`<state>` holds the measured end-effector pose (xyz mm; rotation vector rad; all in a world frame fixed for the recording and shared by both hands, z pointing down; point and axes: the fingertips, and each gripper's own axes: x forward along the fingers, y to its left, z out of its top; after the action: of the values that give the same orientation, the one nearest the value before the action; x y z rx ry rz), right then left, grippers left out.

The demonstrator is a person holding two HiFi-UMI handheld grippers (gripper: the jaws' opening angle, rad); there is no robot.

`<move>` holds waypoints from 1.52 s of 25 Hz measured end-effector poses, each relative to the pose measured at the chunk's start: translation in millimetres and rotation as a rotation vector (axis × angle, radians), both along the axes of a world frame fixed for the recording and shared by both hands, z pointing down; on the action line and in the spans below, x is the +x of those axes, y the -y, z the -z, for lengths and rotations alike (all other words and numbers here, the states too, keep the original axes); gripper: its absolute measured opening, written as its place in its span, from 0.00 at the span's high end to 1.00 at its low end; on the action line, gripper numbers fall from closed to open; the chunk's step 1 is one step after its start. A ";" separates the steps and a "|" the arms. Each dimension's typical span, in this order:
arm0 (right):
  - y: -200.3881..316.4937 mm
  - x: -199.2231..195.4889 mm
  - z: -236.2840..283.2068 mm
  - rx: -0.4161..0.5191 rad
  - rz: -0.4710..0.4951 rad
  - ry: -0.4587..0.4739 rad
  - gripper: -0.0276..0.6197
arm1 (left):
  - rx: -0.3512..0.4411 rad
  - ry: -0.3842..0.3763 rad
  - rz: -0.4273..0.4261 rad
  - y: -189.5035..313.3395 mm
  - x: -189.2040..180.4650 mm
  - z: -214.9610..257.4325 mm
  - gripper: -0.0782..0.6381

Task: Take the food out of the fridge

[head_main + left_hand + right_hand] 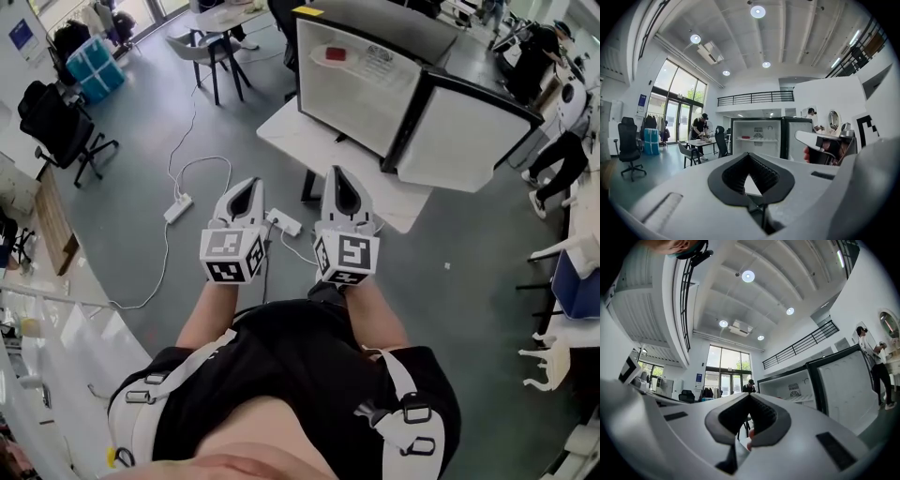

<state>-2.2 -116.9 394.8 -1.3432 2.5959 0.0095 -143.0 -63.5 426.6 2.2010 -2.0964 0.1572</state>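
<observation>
The fridge (pixel 361 108) stands ahead of me with its door (pixel 459 136) swung open to the right. A flat red food item (pixel 335 53) lies on a shelf inside, and it also shows small in the left gripper view (pixel 746 137). My left gripper (pixel 247 183) and right gripper (pixel 337 172) are held side by side in front of my waist. They point at the fridge and are well short of it. Both are shut with nothing between the jaws (pixel 749 154) (pixel 750 396). In the right gripper view the fridge (pixel 792 385) lies to the right.
The fridge rests on a low white platform (pixel 286 131). Power strips (pixel 178 208) (pixel 284 222) and white cables trail over the grey floor just ahead. A black office chair (pixel 56 127) stands at left, a table with a chair (pixel 216 42) at the back, and people at far right.
</observation>
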 end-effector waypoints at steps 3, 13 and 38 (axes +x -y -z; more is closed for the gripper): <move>51.6 -6.4 0.9 -0.009 0.016 -0.003 0.95 | 0.008 0.007 0.006 49.6 -3.5 6.3 0.89; 200.5 -29.0 12.0 -0.010 0.066 -0.037 0.95 | 0.011 0.002 0.028 198.2 -21.2 18.7 0.89; 288.5 -56.2 -5.9 -0.088 -0.083 -0.026 0.95 | 0.045 0.600 -0.320 340.6 -35.9 8.4 0.89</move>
<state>-58.3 -405.4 400.7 -1.4896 2.5877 -0.0752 -178.9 -404.0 418.2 2.7591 -1.9617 0.9037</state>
